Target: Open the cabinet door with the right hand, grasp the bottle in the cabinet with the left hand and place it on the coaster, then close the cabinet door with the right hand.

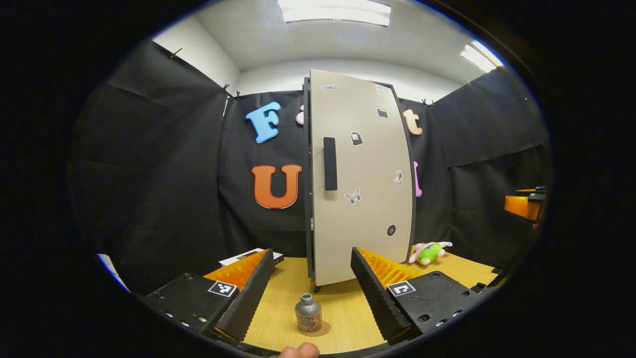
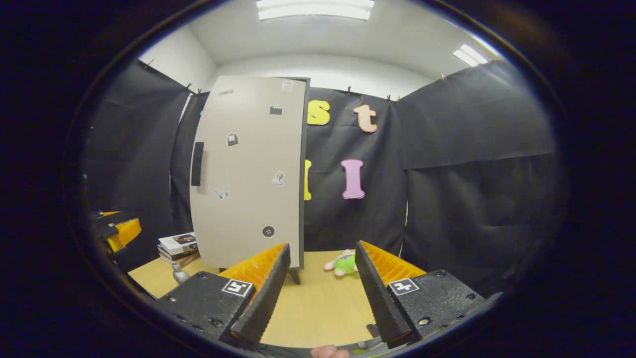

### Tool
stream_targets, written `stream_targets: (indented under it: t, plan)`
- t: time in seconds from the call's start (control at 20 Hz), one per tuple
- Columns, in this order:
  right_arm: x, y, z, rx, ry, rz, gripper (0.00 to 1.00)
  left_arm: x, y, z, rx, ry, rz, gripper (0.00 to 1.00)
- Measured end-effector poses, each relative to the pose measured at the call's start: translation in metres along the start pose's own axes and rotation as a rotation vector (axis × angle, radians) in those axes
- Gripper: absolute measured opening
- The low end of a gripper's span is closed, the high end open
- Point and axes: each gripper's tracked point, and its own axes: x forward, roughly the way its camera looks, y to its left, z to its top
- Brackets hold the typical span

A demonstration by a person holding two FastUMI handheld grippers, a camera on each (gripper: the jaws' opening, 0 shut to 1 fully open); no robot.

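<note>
A small grey bottle stands upright on a round coaster on the wooden table, in front of the tall beige cabinet. The cabinet door is closed, its dark handle on the left side. My left gripper is open, and the bottle stands low between its spread fingers without touching them. In the right gripper view the cabinet stands to the left and the bottle peeks out beside it. My right gripper is open and holds nothing. The right gripper also appears at the far right of the left gripper view.
A green and pink plush toy lies on the table right of the cabinet. A stack of books sits at the table's back left. Black cloth walls close in the booth on every side.
</note>
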Motion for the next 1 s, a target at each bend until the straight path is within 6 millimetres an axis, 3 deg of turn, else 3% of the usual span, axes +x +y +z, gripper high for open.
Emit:
stream_targets:
  t: [0.2,0.35,1.0]
  plan:
    - [-0.001,0.007,-0.010,-0.010,0.006,0.010,0.86,-0.003,-0.004,0.000,-0.009,0.003,-0.006,0.94]
    - [-0.001,0.013,-0.005,0.006,0.008,0.030,0.86,-0.004,-0.003,0.005,0.000,-0.010,0.001,0.94]
    - [-0.002,-0.003,0.012,0.077,-0.034,-0.011,0.86,-0.011,0.004,0.013,-0.020,-0.010,-0.003,0.94]
